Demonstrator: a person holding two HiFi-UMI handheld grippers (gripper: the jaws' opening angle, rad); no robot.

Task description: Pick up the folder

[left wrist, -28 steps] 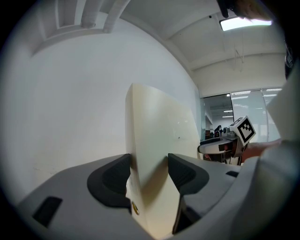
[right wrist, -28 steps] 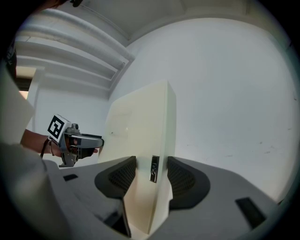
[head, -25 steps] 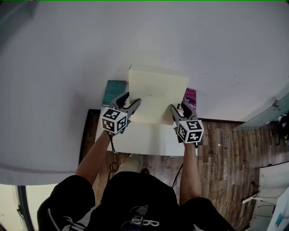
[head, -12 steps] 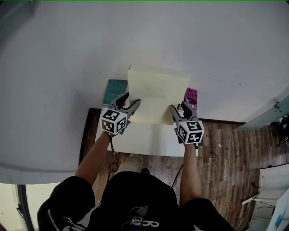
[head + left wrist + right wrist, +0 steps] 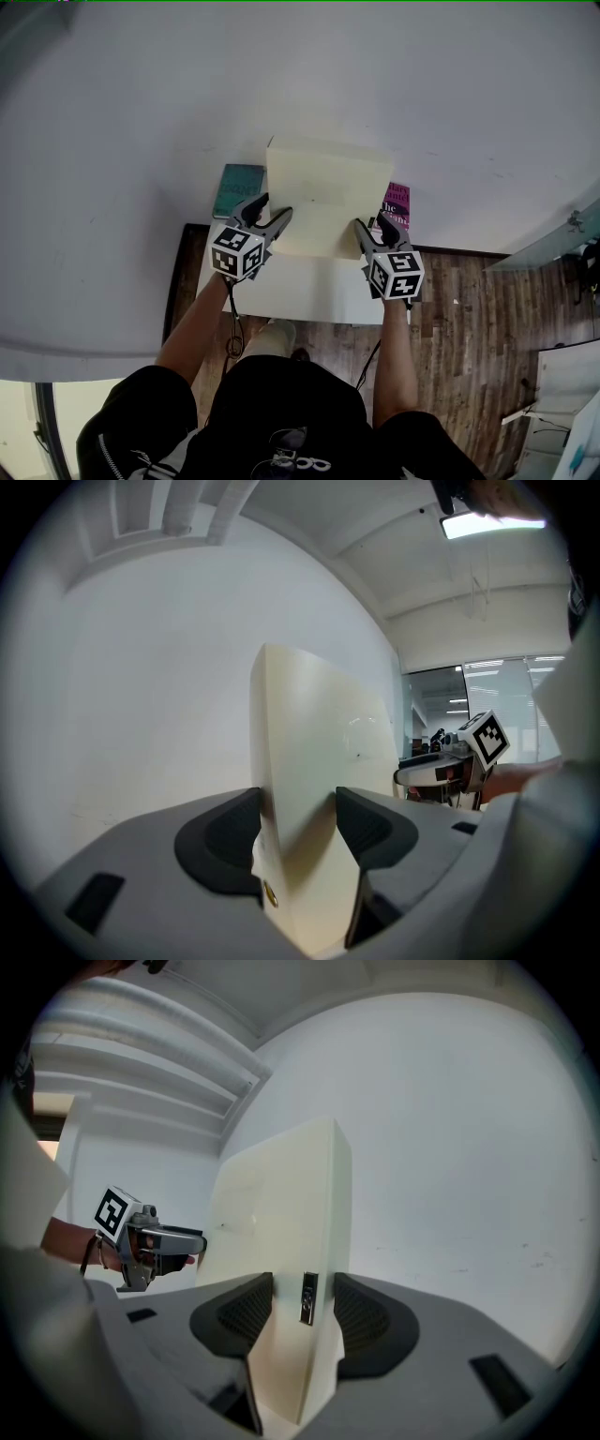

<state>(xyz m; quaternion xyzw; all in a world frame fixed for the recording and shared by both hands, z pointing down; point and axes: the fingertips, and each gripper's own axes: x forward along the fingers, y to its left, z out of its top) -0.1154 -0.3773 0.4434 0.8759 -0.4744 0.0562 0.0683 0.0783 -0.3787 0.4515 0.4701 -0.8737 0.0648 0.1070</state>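
Note:
A cream folder [image 5: 323, 192] stands upright above the table, held by both side edges. My left gripper [image 5: 273, 221] is shut on its left edge, and my right gripper [image 5: 367, 231] is shut on its right edge. In the left gripper view the folder [image 5: 319, 733] runs between the dark pads [image 5: 230, 841] of the left gripper [image 5: 298, 803]. In the right gripper view the folder's thick edge [image 5: 281, 1204], with a small metal clip [image 5: 307, 1297], sits between the jaws of the right gripper [image 5: 303, 1283].
A white table [image 5: 309, 295] lies below the folder, against a white wall. A teal book [image 5: 236, 187] lies on its left and a magenta book [image 5: 396, 202] on its right. Wooden floor [image 5: 469, 309] shows to the right.

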